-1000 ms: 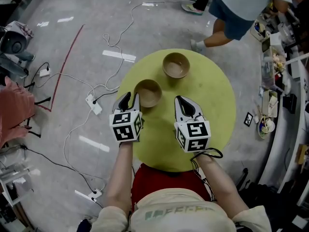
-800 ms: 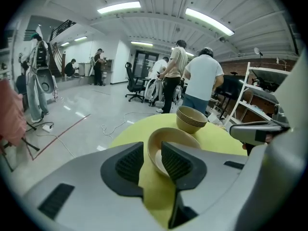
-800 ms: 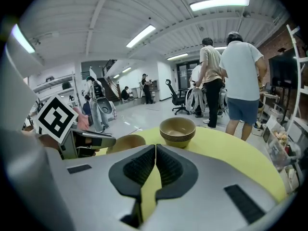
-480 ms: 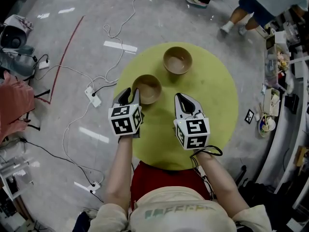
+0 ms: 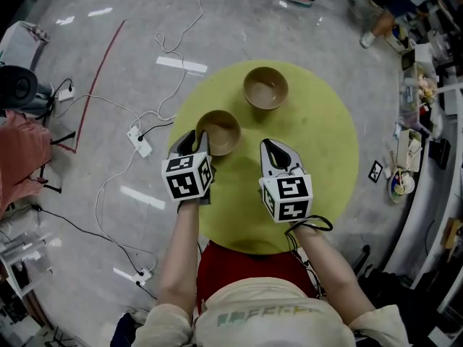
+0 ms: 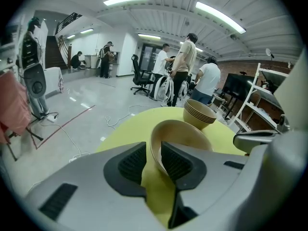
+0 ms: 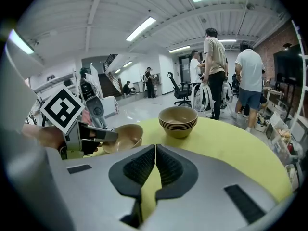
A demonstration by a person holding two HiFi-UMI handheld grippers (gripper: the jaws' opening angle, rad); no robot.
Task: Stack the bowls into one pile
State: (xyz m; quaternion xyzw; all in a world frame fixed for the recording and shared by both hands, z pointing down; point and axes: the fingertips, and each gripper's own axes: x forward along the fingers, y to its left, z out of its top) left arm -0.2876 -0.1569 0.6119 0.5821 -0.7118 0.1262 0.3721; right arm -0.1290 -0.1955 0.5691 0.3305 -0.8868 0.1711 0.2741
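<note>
The left hand-held gripper (image 5: 192, 145) pinches a single bowl's (image 5: 219, 131) near rim, by the yellow surface's (image 5: 325, 143) left edge; the right hand-held gripper (image 5: 273, 149) is pressed together, empty; the next move likely carries that bowl onto the bowl pile (image 5: 265, 88) beyond

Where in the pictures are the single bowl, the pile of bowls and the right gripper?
single bowl (image 5: 219, 130): head view, its inside.
pile of bowls (image 7: 178, 129): right gripper view, outer wall.
right gripper (image 7: 155, 149): right gripper view, between the tips of its closed jaws.
</note>
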